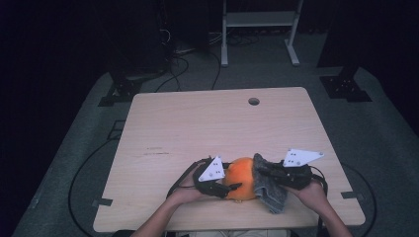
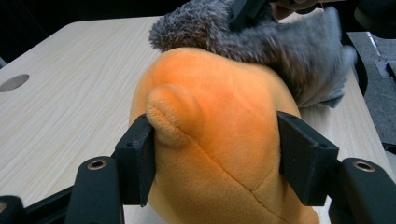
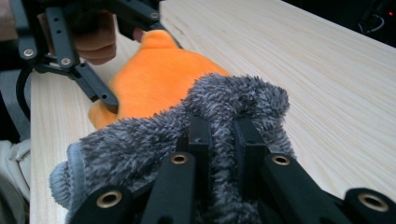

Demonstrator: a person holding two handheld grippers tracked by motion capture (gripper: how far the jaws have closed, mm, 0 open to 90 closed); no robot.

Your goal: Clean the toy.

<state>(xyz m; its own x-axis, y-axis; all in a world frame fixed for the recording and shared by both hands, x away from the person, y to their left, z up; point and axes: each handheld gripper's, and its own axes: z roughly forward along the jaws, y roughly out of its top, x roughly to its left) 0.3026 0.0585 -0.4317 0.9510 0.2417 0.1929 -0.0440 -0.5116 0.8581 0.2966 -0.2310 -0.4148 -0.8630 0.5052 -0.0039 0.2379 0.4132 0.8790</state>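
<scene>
The pale wood-grain desk (image 1: 197, 128) carries a round orange plush toy (image 1: 241, 183) near its front edge, which serves as the landmark. A fuzzy grey fabric cloth (image 1: 269, 190) drapes against the toy's right side. The left tongs (image 1: 232, 186) clamp the toy's left end, partly open. The right tongs (image 1: 262, 172) pinch a fold of the cloth, nearly closed.

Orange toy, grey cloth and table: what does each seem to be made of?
Orange toy: soft short-pile plush, matte, with sewn seams and a dent where the left tongs squeeze it; probably stuffed.
Grey cloth: long, shaggy fleece or microfibre, fluffy fibres standing out, bunched in the right tongs.
Table: pale wood grain, smooth and matte; probably laminate, though solid wood cannot be ruled out.
</scene>
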